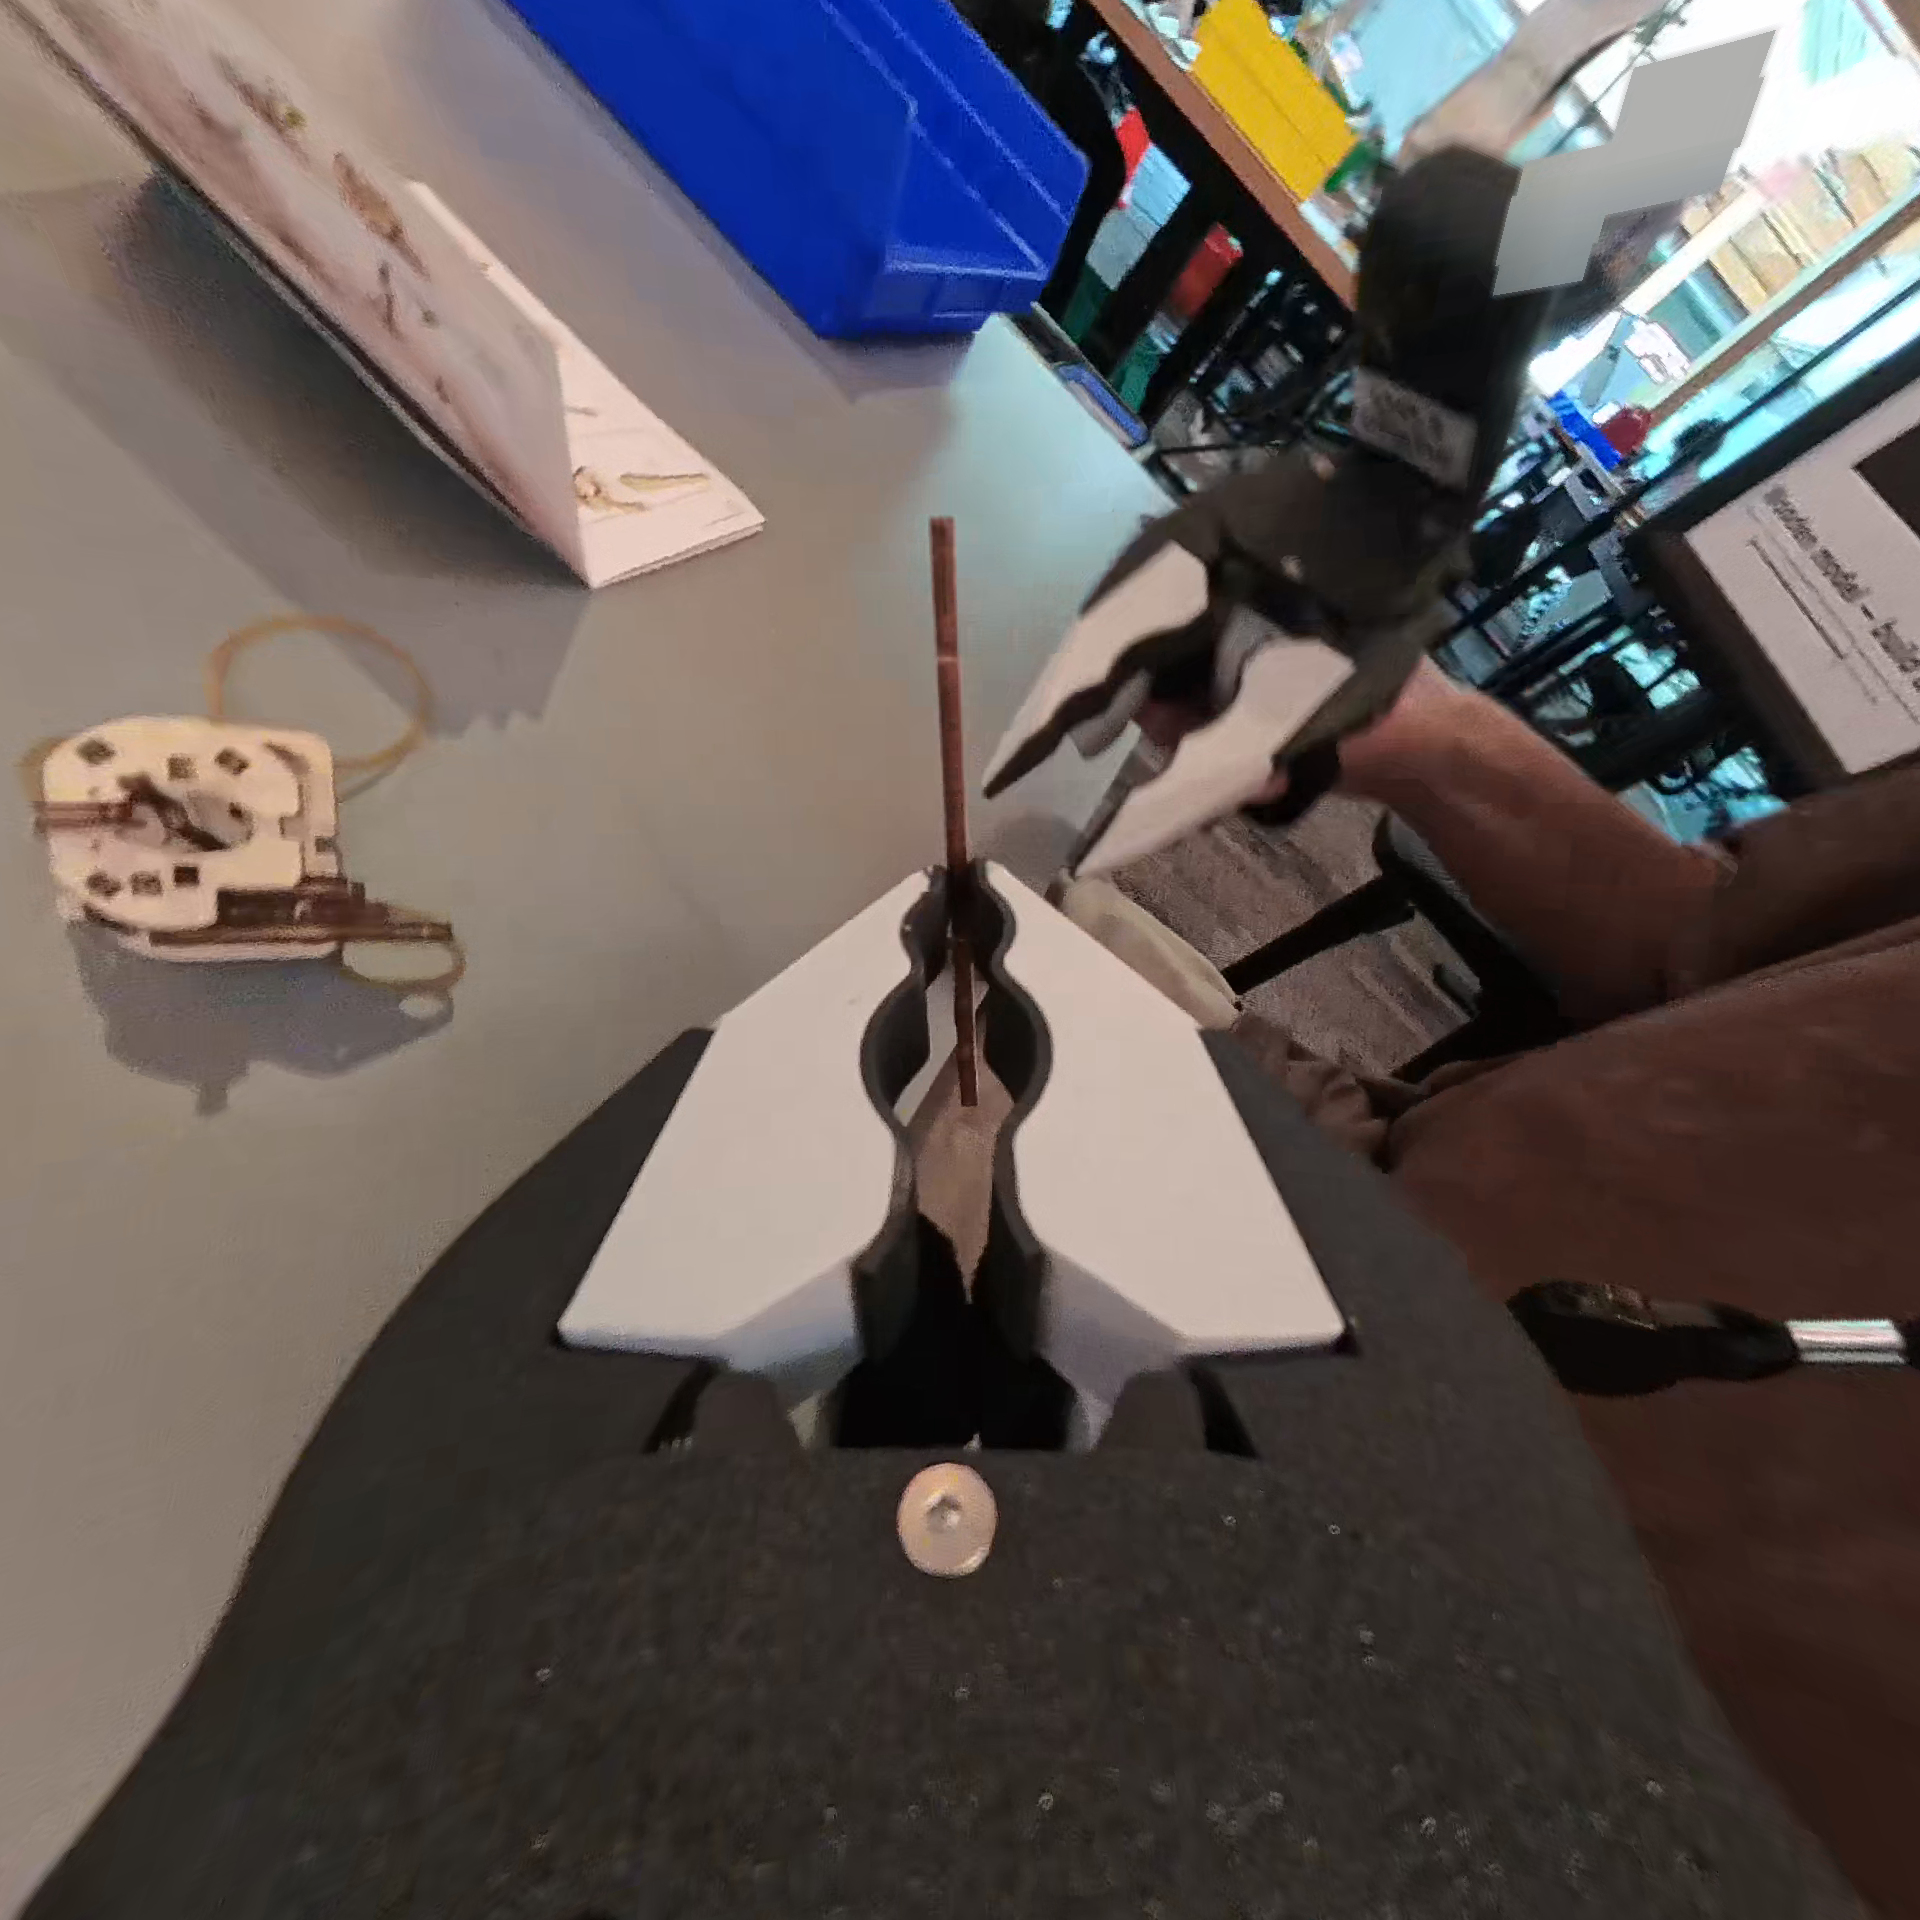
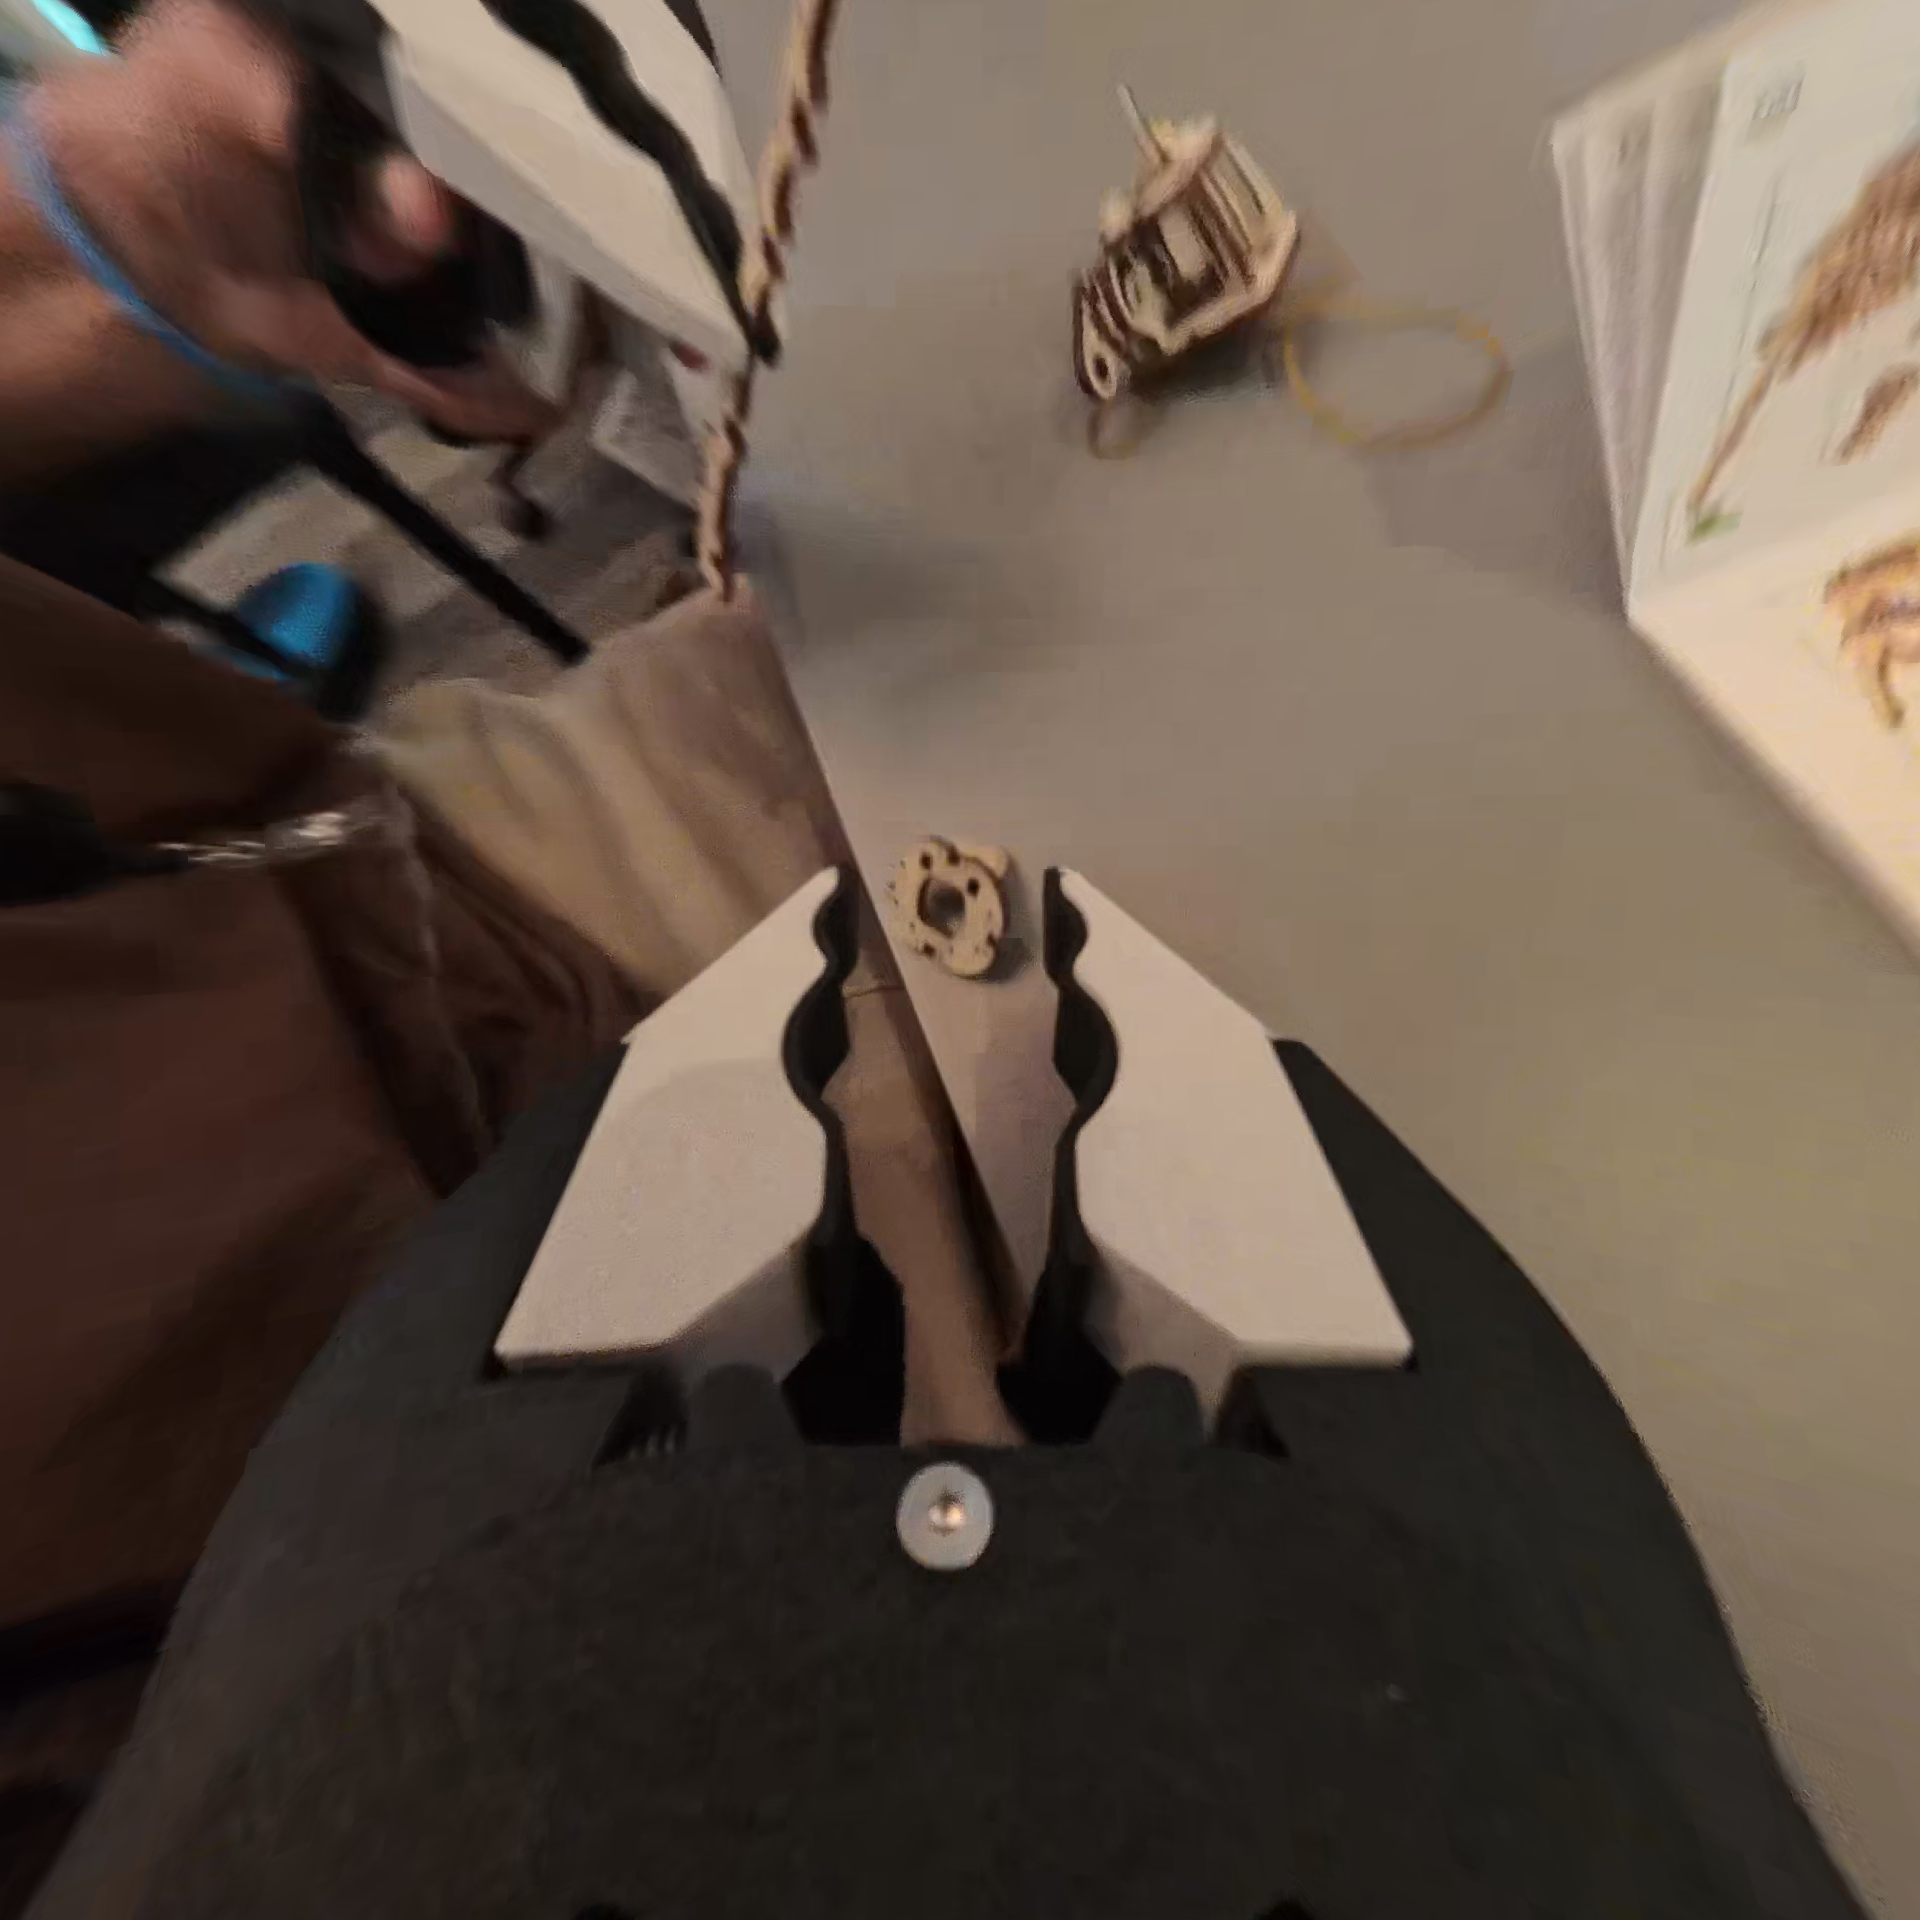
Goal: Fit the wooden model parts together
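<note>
My left gripper (image 1: 958, 883) is shut on a thin flat wooden strip (image 1: 948, 707), seen edge-on and sticking out past the fingertips above the grey table (image 1: 644, 935). In the right wrist view the left gripper (image 2: 753, 343) holds this wavy-edged strip (image 2: 769, 239) upright, blurred. My right gripper (image 2: 948, 883) is open and empty; a small round wooden ring piece (image 2: 948, 920) lies on the table at its edge, between the fingertips. The right gripper (image 1: 1039, 826) also shows open to the right of the strip. A partly built wooden model (image 1: 197, 831) lies at the left.
A yellow rubber band (image 1: 312, 675) lies by the model. An open instruction booklet (image 1: 468, 343) stands behind it, and a blue bin (image 1: 831, 156) sits at the back. The table edge (image 2: 831, 790) runs close to the ring piece. A person's brown-clad legs are beyond it. Some 10 cm of space lies between my two pairs of fingers.
</note>
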The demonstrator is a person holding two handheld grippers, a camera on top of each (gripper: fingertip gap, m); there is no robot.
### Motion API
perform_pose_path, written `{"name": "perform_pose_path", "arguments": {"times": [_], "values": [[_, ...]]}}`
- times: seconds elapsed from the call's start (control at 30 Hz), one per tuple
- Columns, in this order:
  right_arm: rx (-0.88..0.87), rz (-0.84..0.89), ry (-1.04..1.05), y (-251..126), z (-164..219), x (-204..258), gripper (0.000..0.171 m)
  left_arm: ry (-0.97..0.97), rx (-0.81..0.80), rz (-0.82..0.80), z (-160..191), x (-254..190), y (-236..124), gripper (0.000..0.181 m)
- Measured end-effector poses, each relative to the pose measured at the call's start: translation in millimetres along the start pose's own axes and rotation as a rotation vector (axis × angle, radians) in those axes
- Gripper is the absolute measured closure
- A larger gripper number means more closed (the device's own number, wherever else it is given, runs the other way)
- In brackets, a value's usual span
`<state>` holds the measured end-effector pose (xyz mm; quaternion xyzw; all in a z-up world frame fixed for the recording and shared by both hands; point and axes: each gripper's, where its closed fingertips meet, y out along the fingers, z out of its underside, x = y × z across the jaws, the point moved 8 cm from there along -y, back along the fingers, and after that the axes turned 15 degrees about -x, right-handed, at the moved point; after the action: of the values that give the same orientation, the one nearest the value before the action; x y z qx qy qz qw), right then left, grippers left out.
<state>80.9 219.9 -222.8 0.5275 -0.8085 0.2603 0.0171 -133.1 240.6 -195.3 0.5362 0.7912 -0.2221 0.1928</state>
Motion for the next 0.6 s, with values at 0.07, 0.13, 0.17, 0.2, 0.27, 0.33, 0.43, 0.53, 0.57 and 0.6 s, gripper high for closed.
{"name": "perform_pose_path", "arguments": {"times": [0.07, 0.13, 0.17, 0.2, 0.27, 0.33, 0.43, 0.53, 0.57, 0.6], "values": [[0.02, 0.128, 0.024, 7, 15, 8, 0.131, 0.032, 0.033, -0.069, 5, 2, 1, 0.18], [0.067, 0.206, 0.103, 16, 20, 13, 0.115, 0.1, 0.066, -0.127, 9, 3, 5, 0.18], [0.075, 0.247, 0.141, 20, 19, 16, 0.114, 0.118, 0.073, -0.143, 10, 2, 7, 0.179], [0.074, 0.286, 0.165, 23, 18, 20, 0.117, 0.13, 0.078, -0.15, 12, 1, 9, 0.179], [0.115, 0.386, 0.183, 29, 17, 26, 0.119, 0.143, 0.081, -0.139, 14, -3, 11, 0.18], [0.136, 0.464, 0.199, 33, 17, 29, 0.121, 0.134, 0.076, -0.124, 15, -5, 12, 0.18], [0.087, 0.496, 0.217, 36, 15, 30, 0.123, 0.101, 0.07, -0.095, 15, -3, 11, 0.179], [0.084, 0.49, 0.195, 42, 18, 27, 0.136, 0.061, 0.067, -0.066, 15, 0, 8, 0.179], [0.08, 0.488, 0.191, 42, 17, 26, 0.136, 0.051, 0.061, -0.058, 15, 0, 7, 0.179], [0.08, 0.477, 0.183, 42, 17, 26, 0.136, 0.043, 0.057, -0.05, 14, 0, 6, 0.179]]}}
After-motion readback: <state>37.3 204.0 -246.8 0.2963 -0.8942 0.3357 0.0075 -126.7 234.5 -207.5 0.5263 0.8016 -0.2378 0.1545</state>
